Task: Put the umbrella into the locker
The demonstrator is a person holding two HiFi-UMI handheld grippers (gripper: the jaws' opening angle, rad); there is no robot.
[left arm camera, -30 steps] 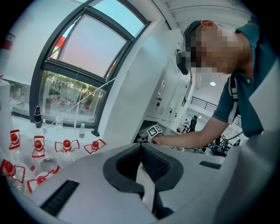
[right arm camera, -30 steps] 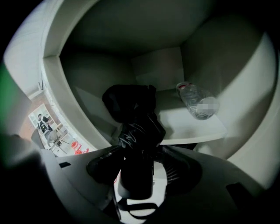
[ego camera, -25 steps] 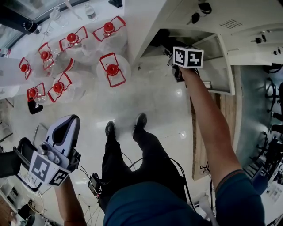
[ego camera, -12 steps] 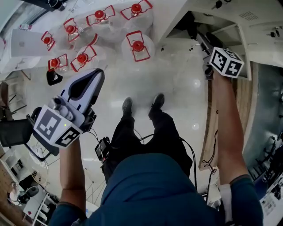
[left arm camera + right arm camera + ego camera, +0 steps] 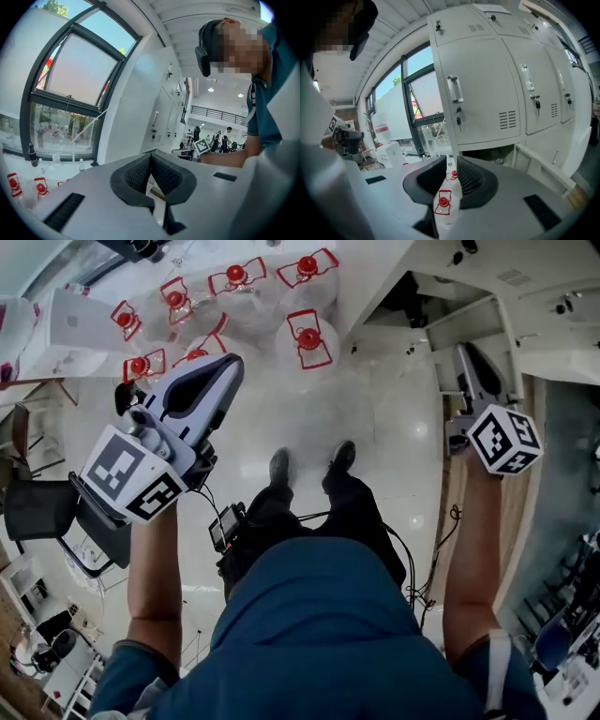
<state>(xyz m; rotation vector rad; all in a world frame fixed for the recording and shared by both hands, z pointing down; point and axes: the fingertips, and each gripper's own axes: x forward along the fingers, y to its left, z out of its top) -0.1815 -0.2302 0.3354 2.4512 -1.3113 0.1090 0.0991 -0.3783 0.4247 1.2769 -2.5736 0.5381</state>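
Note:
The white locker bank point(image 5: 487, 93) stands ahead, and one low compartment point(image 5: 412, 301) is open with its door point(image 5: 469, 324) swung out. Its inside is dark, and I cannot make out the umbrella in any view. My right gripper point(image 5: 464, 352) hangs in front of that opening, drawn back from it. Its jaws are closing with a narrow gap point(image 5: 452, 161) and nothing between them; floor jugs show through the gap. My left gripper point(image 5: 225, 371) is raised at the left, away from the locker. Its pads point(image 5: 150, 157) are shut together on nothing.
Several clear water jugs with red caps point(image 5: 309, 338) stand on the glossy floor by the window point(image 5: 70, 79). A black chair point(image 5: 37, 512) is at the far left. The person's feet point(image 5: 309, 465) are mid-floor, and a wooden strip point(image 5: 450, 521) runs along the locker base.
The right gripper has pulled out of the locker opening and back toward the person, and its jaws have narrowed. The left gripper has risen and moved forward toward the jugs.

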